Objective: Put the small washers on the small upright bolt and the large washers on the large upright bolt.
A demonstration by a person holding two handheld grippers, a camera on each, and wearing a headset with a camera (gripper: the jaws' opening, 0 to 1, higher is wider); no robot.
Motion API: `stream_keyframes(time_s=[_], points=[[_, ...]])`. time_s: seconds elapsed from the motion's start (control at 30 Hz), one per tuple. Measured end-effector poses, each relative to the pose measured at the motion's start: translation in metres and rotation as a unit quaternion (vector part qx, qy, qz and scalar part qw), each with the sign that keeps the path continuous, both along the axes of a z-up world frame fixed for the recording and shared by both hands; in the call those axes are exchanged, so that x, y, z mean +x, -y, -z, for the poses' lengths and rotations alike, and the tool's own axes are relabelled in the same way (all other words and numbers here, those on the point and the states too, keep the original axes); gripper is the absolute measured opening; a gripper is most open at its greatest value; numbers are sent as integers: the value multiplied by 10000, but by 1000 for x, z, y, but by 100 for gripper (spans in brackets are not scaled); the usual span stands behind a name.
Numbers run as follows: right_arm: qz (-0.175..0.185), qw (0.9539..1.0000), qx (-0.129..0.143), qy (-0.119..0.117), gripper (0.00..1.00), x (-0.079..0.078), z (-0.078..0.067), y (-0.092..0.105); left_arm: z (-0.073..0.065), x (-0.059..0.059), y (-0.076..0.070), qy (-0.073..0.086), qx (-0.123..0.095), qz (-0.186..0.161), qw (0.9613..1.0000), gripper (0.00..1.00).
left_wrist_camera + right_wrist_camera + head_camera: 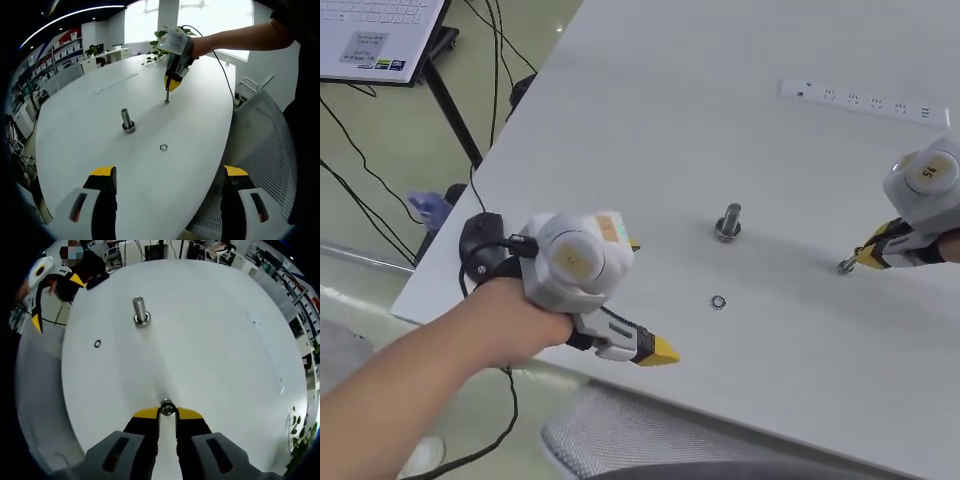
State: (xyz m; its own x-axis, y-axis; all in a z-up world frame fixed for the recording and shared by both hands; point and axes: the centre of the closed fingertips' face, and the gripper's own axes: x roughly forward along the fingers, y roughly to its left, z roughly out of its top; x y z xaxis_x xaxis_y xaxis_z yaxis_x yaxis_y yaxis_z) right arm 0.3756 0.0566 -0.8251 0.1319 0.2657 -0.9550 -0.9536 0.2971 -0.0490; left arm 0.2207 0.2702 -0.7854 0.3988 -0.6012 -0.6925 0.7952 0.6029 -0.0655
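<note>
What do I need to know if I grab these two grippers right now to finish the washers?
Left gripper: open, empty, above the near edge of the table.
Right gripper: jaws nearly together at the top of the small bolt; cannot tell if a washer is held.
Large bolt: upright mid-table, ring at its base.
Left to do: one small washer lies loose near the large bolt; it probably goes on the small bolt.

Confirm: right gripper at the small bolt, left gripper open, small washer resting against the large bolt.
Wrong on one point: the left gripper view shows the small washer lying apart from the large bolt. The rest holds: right gripper at the small bolt, left gripper open.
</note>
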Motion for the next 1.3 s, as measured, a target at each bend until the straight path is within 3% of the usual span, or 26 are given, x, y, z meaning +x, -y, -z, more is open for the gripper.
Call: stream_keyframes(time_s=[0.7, 1.3], points=[[-148, 9997, -175, -50, 12, 2, 25, -1, 1, 1, -3, -42, 26, -47, 10000, 85], [-248, 9992, -284, -102, 13, 2, 38, -1, 4, -6, -8, -103, 71, -104, 9999, 84]])
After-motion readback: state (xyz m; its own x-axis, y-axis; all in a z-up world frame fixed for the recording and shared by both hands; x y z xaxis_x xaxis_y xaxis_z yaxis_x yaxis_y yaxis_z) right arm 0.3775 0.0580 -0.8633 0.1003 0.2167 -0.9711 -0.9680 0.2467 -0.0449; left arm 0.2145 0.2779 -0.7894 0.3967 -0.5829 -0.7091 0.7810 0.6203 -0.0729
